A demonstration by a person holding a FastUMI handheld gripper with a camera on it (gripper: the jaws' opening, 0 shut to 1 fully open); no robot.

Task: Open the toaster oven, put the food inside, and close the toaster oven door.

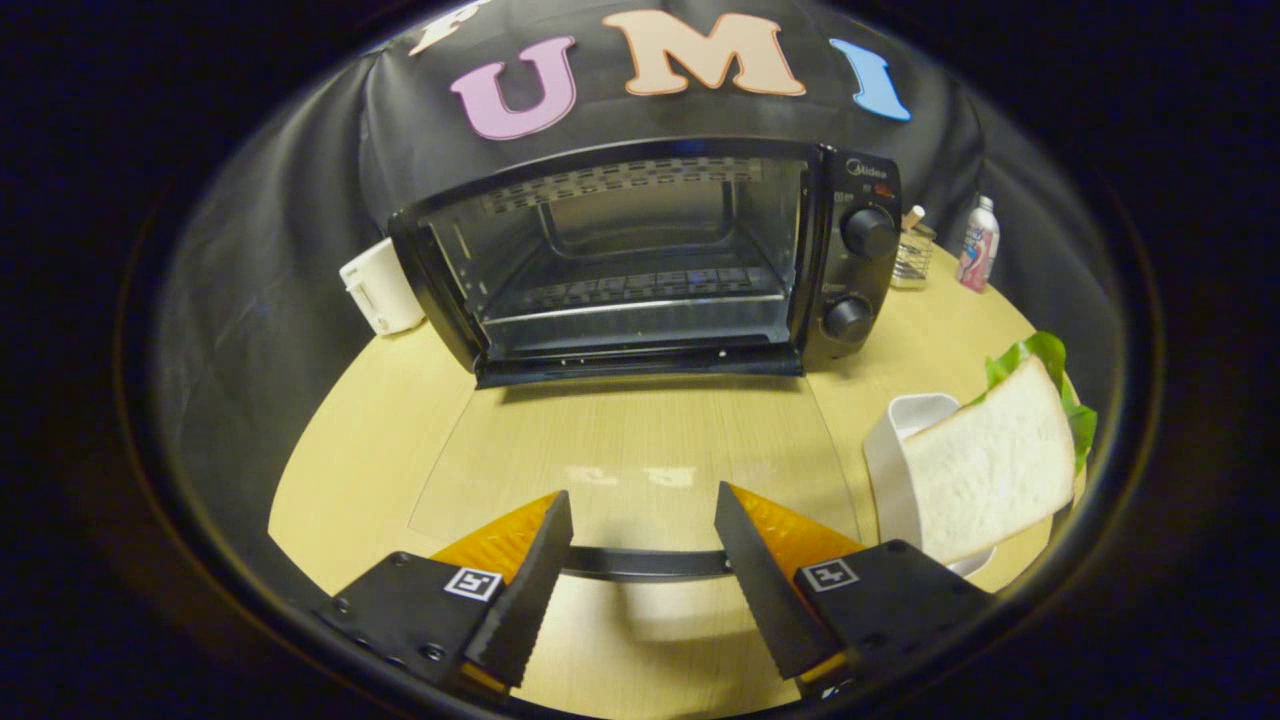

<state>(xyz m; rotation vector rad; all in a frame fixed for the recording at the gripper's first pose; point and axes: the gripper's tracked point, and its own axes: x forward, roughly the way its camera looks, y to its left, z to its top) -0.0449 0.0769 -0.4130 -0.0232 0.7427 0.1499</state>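
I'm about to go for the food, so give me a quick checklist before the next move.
1. Toaster oven door fully down, flat on the table: ok.
2. Rack inside free for the food: ok.
3. Tool open, with the door handle between its fingers, ungripped: ok.
4. Sandwich in reach, propped in the white dish beside the door: ok.
5. Sandwich layers will hold together when pinched: cannot tell.
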